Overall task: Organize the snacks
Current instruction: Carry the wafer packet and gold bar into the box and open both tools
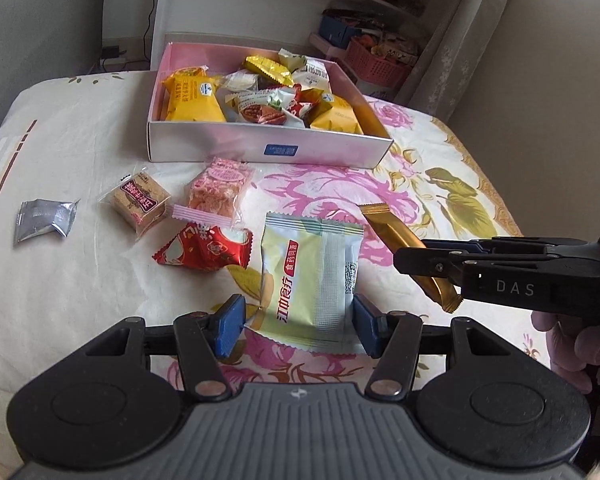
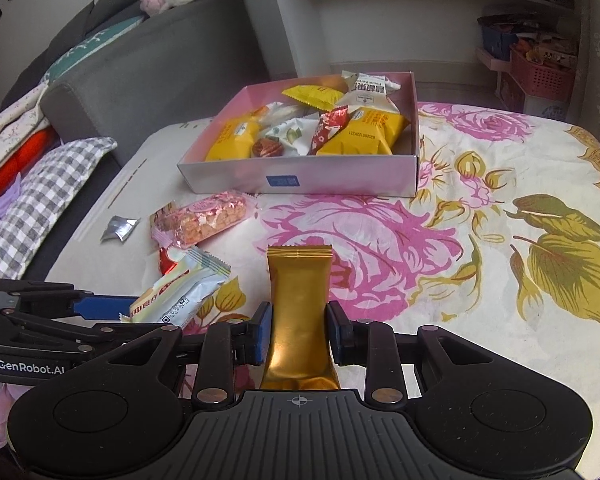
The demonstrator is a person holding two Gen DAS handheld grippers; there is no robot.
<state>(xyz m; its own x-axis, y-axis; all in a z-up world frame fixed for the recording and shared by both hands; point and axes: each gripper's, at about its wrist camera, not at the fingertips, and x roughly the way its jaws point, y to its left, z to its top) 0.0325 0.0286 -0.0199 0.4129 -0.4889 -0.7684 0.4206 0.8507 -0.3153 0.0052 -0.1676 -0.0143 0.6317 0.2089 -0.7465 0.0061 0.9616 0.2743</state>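
Note:
My left gripper is shut on a pale green snack packet, also seen in the right wrist view. My right gripper is shut on a long gold packet, which shows in the left wrist view. A pink-lined box holds several yellow, white and red snacks at the back of the table; it also shows in the right wrist view. Loose on the cloth lie a red packet, a pink bar, a brown cube snack and a silver wrapper.
The table has a floral cloth. A grey sofa with cushions stands to the left. White shelves with pink baskets stand behind the table.

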